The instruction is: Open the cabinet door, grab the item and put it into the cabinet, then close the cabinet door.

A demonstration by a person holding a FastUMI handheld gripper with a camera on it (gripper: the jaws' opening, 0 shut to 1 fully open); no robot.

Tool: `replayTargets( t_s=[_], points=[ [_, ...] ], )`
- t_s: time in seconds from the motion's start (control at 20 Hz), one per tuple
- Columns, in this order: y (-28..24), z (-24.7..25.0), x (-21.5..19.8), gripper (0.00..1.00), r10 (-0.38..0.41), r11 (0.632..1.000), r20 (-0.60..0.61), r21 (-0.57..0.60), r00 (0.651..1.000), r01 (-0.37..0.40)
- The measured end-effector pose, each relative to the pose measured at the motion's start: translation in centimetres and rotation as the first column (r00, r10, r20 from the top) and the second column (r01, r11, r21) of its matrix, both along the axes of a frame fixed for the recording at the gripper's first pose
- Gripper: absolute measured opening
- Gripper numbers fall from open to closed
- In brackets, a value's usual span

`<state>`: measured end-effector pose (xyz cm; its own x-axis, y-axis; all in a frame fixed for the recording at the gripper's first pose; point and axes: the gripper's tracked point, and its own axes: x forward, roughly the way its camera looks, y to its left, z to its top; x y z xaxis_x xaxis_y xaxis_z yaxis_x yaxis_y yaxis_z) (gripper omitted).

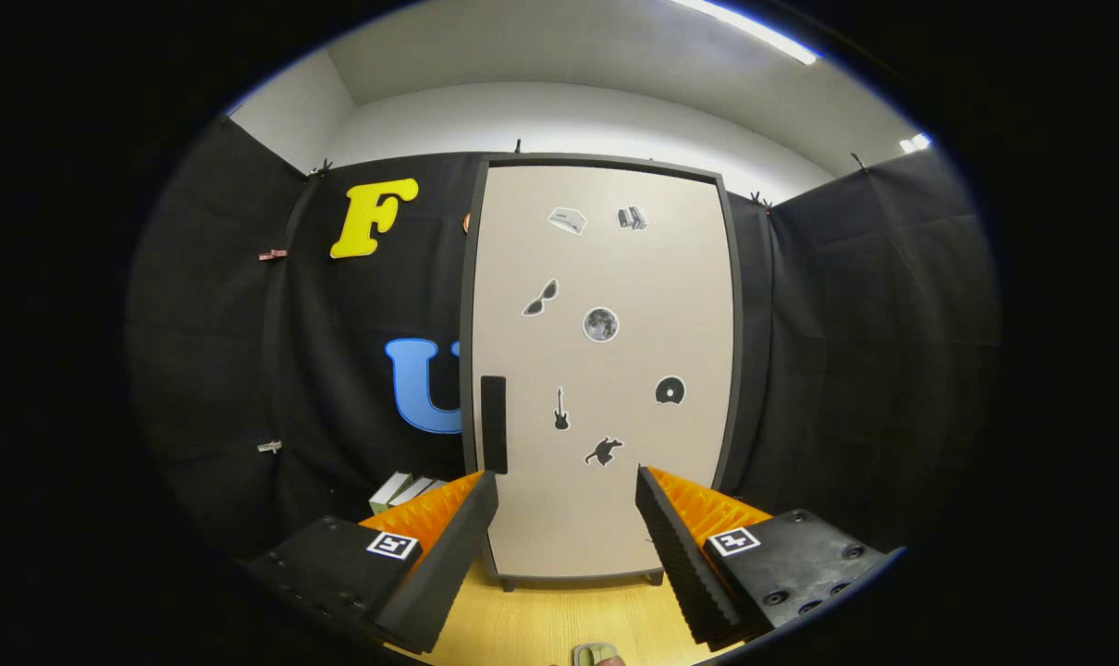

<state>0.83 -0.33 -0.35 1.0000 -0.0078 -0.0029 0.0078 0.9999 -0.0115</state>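
Tongs spread wide apart, holding nothing, aimed at cabinet door standing beyond them on wooden counter. Door fully closed; dark vertical handle on its left edge, just above left finger tip. Stickers scattered over door face. Item likely pale boxes left of cabinet, partly hidden behind left finger. Step in hand, by judgement: opening door, not yet begun. Next move calls for shifting left, closing on handle, pulling outward.

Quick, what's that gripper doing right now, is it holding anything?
Gripper: open, holding nothing; its fingers are spread apart and aimed at the closed cabinet door, just ahead of them.
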Motion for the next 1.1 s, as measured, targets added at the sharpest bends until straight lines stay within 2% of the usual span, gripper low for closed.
replayTargets(
  t_s=[0.5,1.1],
  points=[
    [1.6,-0.3,2.3,0.98,0.014,1.000,0.011,-0.002,1.000,-0.014],
    [6.2,-3.8,12.9,0.98,0.040,0.999,-0.020,-0.009,0.999,-0.040]
  ],
)
